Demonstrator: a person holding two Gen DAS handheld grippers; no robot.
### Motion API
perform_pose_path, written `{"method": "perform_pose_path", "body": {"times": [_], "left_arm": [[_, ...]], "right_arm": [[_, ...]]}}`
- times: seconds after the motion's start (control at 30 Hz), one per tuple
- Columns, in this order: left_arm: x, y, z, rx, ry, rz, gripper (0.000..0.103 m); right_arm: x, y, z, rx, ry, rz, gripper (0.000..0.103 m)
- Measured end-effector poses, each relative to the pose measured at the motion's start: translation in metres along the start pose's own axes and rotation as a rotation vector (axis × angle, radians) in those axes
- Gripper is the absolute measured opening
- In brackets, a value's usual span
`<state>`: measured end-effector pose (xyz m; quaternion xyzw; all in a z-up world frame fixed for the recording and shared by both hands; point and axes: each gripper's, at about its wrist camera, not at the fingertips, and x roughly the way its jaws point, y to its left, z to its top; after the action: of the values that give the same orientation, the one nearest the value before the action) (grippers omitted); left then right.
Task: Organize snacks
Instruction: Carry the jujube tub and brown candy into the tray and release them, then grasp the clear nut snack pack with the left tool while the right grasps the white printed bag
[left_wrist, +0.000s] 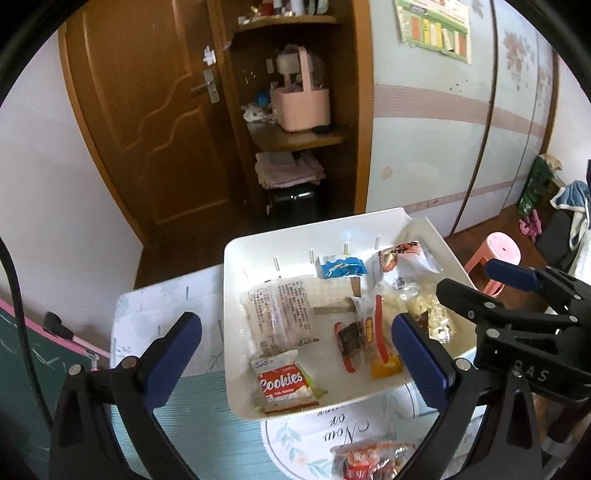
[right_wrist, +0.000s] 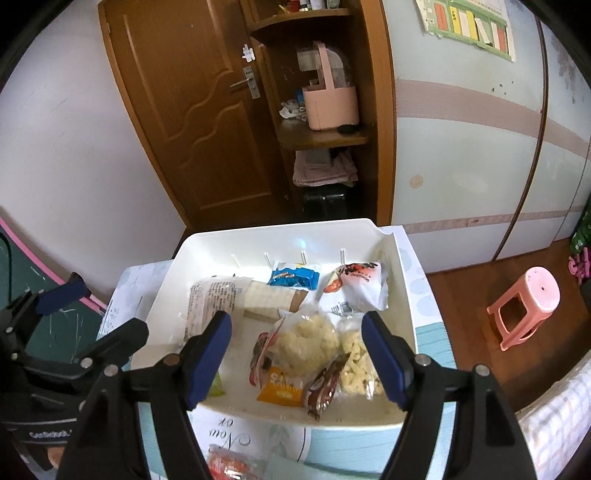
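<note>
A white tray (left_wrist: 236, 288) on the table holds several snack packets: a red Cookies packet (left_wrist: 284, 382), a clear cracker pack (left_wrist: 280, 314), a blue packet (left_wrist: 341, 266), a white and red bag (left_wrist: 404, 258) and popcorn bags (right_wrist: 306, 341). My left gripper (left_wrist: 295, 354) is open and empty above the tray's near side. My right gripper (right_wrist: 295, 354) is open and empty above the tray (right_wrist: 400, 280), over the popcorn bags. A red snack packet (left_wrist: 373, 459) lies on the table in front of the tray, also in the right wrist view (right_wrist: 231, 465).
The table (left_wrist: 166, 306) has a teal and white cloth. A pink stool (right_wrist: 524, 306) stands on the floor at the right. A wooden door (left_wrist: 147, 110), open shelves with a pink basket (left_wrist: 301, 103), and a wardrobe (left_wrist: 443, 129) are behind. A green board (left_wrist: 22, 354) is at left.
</note>
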<state>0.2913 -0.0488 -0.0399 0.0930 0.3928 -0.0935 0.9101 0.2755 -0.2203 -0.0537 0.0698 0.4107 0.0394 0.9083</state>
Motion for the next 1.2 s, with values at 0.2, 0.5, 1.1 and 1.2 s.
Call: {"method": "perform_pose_path", "body": {"times": [0.2,0.5,1.1,1.2], "left_arm": [[-0.048,-0.006,-0.008,0.043,-0.046,0.002,0.102],[-0.120,-0.020,-0.044,0.141,-0.106,-0.001,0.102],[-0.134,-0.034,-0.126,0.083,-0.043,-0.099,0.102],[-0.115,-0.039,-0.140,0.070,-0.002,-0.104,0.102]], "right_arm": [[-0.040,0.003,-0.011,-0.003,-0.038,-0.004,0.074],[-0.107,0.008,-0.044,-0.030,-0.084,-0.006,0.079],[-0.145,-0.013,-0.150,-0.028,-0.104,-0.014,0.098],[-0.131,-0.022,-0.167,-0.002,-0.084,-0.024,0.098]]}}
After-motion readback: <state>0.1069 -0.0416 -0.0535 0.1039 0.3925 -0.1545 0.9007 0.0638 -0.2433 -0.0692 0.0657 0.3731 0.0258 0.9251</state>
